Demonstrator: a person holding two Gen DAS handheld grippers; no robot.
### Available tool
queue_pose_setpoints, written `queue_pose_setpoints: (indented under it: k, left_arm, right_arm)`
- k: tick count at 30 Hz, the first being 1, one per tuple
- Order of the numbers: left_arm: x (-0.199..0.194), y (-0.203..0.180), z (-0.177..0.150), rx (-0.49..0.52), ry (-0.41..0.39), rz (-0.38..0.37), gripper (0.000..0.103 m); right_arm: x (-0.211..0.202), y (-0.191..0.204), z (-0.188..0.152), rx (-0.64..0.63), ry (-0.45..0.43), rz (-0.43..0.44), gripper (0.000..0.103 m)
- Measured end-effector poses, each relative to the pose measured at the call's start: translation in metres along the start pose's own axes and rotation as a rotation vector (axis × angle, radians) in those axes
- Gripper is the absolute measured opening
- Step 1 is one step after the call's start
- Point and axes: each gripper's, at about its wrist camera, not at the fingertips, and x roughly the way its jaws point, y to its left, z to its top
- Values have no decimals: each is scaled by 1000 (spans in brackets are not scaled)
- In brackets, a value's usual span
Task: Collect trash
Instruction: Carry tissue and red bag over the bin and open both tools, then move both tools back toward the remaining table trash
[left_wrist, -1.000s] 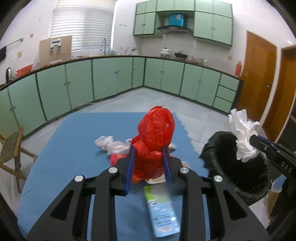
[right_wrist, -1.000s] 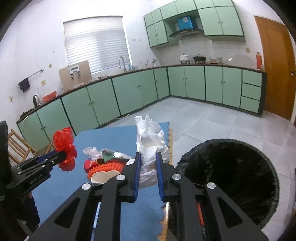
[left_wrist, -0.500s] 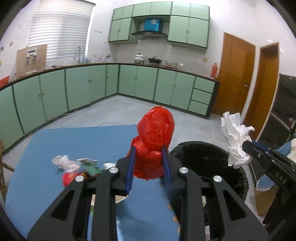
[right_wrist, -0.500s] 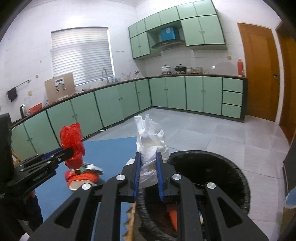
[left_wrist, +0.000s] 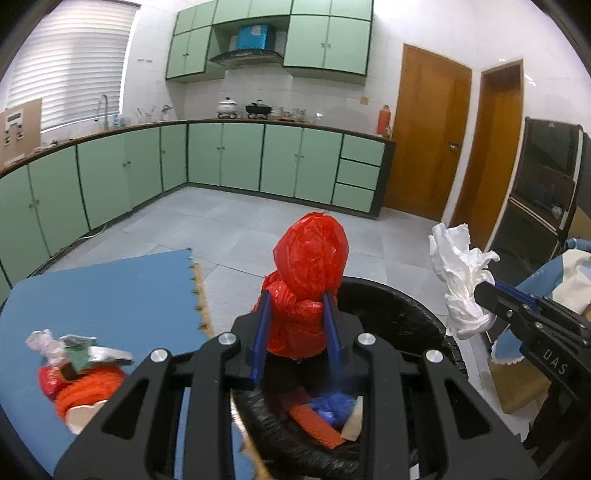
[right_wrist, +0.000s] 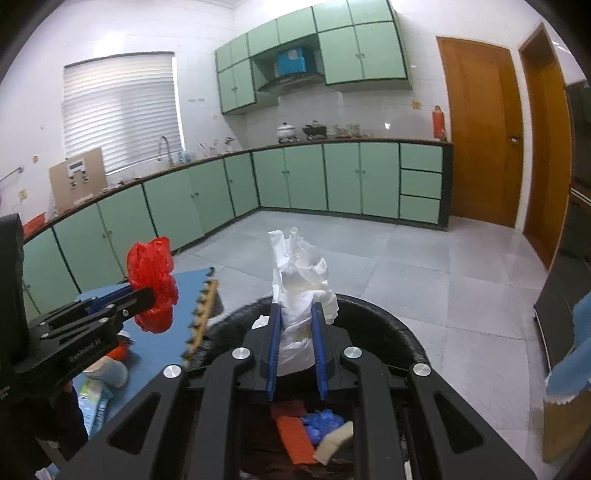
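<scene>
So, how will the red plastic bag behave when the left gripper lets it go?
The red plastic bag, knotted and crinkled, looks soft and light; it would probably drop slowly into the black bin. The left gripper dents it, so it may cling briefly to a finger.

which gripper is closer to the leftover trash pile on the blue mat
Left. The left gripper, holding the red bag, is beside the trash pile; the right gripper with the white tissue is over the bin, farther away.

Glossy crinkled red plastic bag (left_wrist: 308, 273); matt crumpled white paper (right_wrist: 301, 291)
</scene>
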Motion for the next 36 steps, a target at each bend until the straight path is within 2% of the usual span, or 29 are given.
queue_pose_setpoints:
  k: [10, 19, 20, 23, 28, 30, 31, 32, 34, 36]
  left_arm:
    - [55, -23, -10, 33, 68, -17, 26]
    - [83, -30, -20, 48, 114, -23, 26]
    - [86, -31, -20, 49, 119, -30, 27]
    - [89, -30, -19, 36, 126, -35, 39]
    - [88, -23, -17, 23, 126, -31, 53]
    - [82, -18, -15, 20, 116, -16, 61]
    - [76, -13, -15, 16, 107, -7, 65]
    - [72, -10, -14, 14, 102, 0, 67]
    - [62, -3, -13, 8, 89, 17, 80]
    - [49, 5, -12, -1, 74, 32, 82]
  right_arm:
    - [33, -37, -18, 19, 70, -38, 16]
    - [58, -59, -24, 32, 103, -50, 17]
    - [60, -59, -23, 32, 106, -50, 22]
    - [66, -62, -25, 32, 123, -62, 25]
    - [66, -68, -27, 54, 122, -84, 48]
    - [62, -68, -27, 62, 112, -100, 85]
    - [59, -66, -26, 68, 102, -110, 91]
    - [55, -64, -25, 77, 92, -112, 96]
    - [49, -62, -24, 95, 82, -95, 96]
    - [43, -57, -23, 105, 70, -86, 97]
